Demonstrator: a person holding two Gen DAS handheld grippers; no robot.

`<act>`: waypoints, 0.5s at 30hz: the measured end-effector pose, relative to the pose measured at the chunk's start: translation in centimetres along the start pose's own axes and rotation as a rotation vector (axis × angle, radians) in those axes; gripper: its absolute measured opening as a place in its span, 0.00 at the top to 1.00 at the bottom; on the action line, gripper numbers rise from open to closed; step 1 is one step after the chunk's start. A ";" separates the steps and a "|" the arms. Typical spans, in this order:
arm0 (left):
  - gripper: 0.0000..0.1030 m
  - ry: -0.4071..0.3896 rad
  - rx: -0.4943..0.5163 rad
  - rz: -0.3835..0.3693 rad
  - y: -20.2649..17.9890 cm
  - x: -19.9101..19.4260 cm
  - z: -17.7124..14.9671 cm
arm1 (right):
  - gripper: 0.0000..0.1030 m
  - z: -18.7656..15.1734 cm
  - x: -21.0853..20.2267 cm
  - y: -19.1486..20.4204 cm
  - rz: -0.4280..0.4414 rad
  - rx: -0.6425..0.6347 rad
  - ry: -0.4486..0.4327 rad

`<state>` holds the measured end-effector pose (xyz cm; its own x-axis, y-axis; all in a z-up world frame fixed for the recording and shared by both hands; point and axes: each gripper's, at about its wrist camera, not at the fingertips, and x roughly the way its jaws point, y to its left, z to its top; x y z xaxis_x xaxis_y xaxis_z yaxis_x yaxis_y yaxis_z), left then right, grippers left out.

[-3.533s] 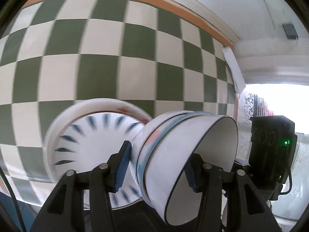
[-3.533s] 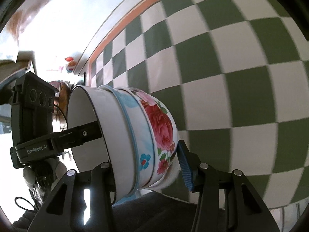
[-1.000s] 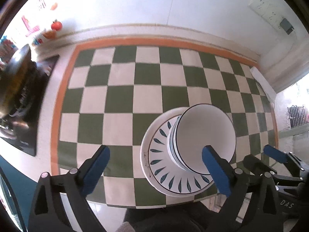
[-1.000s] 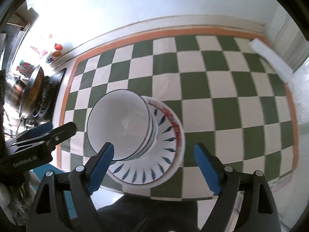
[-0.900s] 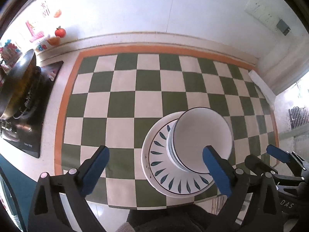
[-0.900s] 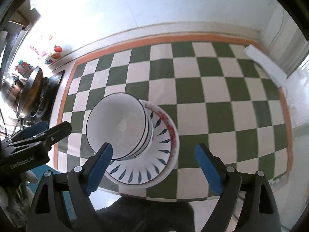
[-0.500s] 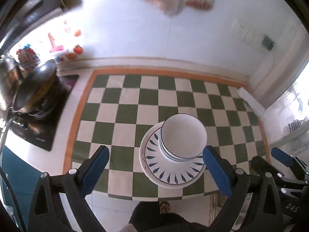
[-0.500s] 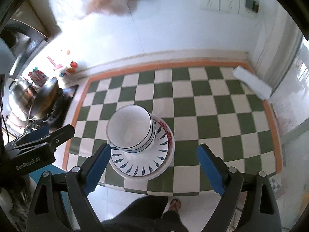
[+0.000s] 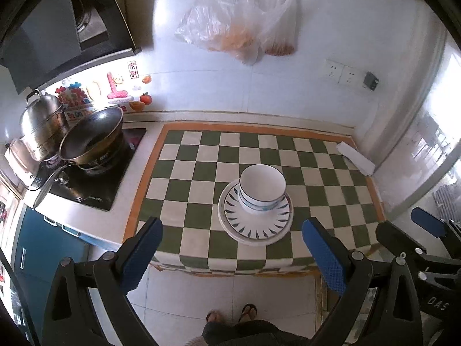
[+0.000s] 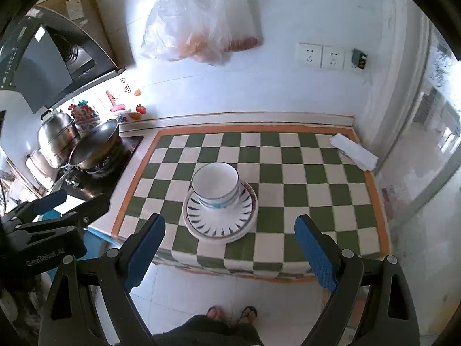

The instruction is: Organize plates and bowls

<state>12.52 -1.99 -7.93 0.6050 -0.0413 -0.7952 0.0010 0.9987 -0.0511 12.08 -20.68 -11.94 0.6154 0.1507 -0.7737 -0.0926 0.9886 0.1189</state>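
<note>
A wok (image 9: 92, 138) and a steel pot (image 9: 43, 121) sat on the black stove (image 9: 95, 184), left of the checkered cloth (image 9: 201, 173). Plastic bags (image 9: 239, 20) hung on the wall above.

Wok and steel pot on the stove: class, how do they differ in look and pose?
The wok is dark, wide, open and tilted; the pot is shiny, taller, lidded and upright. The wok sits nearer the checkered cloth; the pot stands behind it, further left. Both are round metal cookware on the stove.
</note>
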 end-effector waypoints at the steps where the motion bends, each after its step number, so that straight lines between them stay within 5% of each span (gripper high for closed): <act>1: 0.04 -0.008 -0.001 -0.001 0.1 -0.9 -0.3 | 0.09 -0.3 -0.8 0.2 -0.002 0.000 -0.003; 15: 0.04 -0.025 0.036 -0.004 2.0 -6.3 -3.6 | 0.09 -3.8 -8.3 2.6 -0.100 0.035 -0.052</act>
<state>5.81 0.13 -5.16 0.6245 -0.0449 -0.7797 0.0317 0.9990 -0.0321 3.80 -19.37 -7.56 0.6597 0.0504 -0.7499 -0.0018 0.9979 0.0654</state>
